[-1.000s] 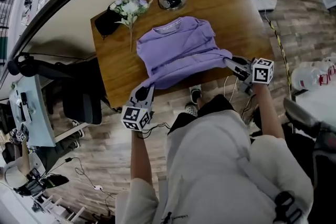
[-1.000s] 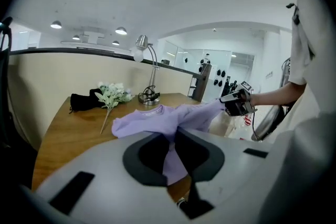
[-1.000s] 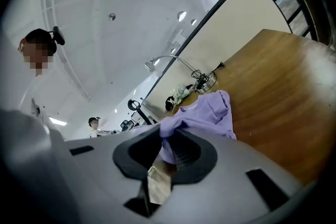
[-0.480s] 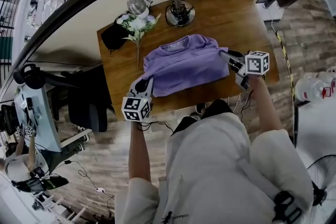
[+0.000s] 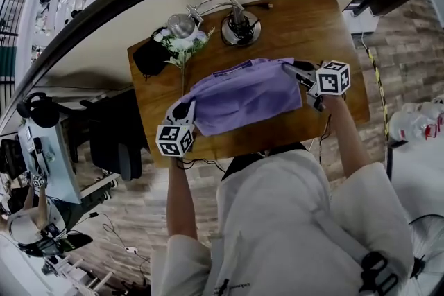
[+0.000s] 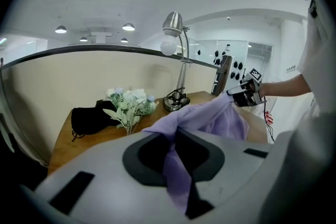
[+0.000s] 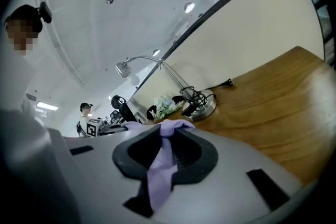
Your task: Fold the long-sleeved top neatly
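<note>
From the head view, one purple top (image 5: 243, 95) lies across the middle of the one wooden table (image 5: 312, 17), stretched between the two tools. The left gripper (image 5: 186, 110) pinches its edge at the left and the right gripper (image 5: 291, 68) pinches its edge at the right. The cloth between them is raised off the wood and doubled over the part lying flat, most likely so the near half can be laid evenly over the far half in a single fold; gripping both ends at once would keep that edge straight. Along the far edge stand one desk lamp (image 5: 239, 25), one bunch of flowers (image 5: 182, 44) and one black bag (image 5: 147, 59), all apart from the cloth. In the left gripper view the jaws are nearly closed, clamped on a thin pleat of purple fabric that runs from the pads out toward the other tool. In the right gripper view the jaws are just as narrow, pressed on a bunched strip of the same fabric that hangs down between the pads, with bare table beyond it. Each tool holds cloth only, nothing else.
</note>
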### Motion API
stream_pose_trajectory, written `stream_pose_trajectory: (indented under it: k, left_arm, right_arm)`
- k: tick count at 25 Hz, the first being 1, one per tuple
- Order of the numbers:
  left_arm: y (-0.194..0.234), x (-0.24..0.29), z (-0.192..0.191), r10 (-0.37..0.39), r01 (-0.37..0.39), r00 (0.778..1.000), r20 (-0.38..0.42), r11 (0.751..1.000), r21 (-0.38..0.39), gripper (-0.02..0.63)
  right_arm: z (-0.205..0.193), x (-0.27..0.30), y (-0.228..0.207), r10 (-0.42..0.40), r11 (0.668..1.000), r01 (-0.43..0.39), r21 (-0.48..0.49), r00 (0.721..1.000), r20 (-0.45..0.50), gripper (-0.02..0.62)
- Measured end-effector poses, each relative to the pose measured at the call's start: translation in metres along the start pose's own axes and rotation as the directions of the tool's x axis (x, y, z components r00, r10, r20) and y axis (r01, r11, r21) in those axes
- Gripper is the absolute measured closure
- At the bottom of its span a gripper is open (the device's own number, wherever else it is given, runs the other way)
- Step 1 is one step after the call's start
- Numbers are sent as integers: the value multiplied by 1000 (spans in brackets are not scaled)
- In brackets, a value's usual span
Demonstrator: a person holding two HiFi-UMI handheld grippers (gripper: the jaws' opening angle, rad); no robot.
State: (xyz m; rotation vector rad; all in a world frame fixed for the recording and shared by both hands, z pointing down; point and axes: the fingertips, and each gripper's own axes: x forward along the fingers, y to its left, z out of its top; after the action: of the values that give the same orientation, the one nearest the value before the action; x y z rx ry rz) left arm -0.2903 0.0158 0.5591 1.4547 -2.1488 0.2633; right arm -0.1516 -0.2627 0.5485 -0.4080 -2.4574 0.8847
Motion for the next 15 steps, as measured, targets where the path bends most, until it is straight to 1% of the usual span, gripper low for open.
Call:
stream_pose_trajectory:
  k: [2,5,7,9,11,13,15]
  left_arm:
    - [7,7,5,14,-14,1000,6,1000,1,554]
    - [17,13,28,44,-44,998,48,999,8,554]
    - [25,17,37,53,-54,997,59,999,4,554]
    - [29,22,30,45,-45,998,36,999,-5,554]
    - [29,25,14,26,-26,1000,-2,999,-20,554]
    - [27,27,-3,-6,4,999,-42,999,-48,554]
    - [21,29,-20,-51,44,995,-84,996,-81,554]
  right_arm:
    - [13,6,-4,-18,998,21,-57,998,60,531]
    - [37,13,-1,-6,996,19,-82,987,161,537]
    - [44,17,-1,-2,996,18,-92,985,171,538]
    - [32,21,-5,-7,993,19,-113,994,108,537]
    - [9,24,-11,-4,992,4,-123,1000,2,537]
    - [-15,26,-21,3,994,-16,-106,993,-116,537]
    - [-34,25,-31,14,998,-28,-57,975,-222,537]
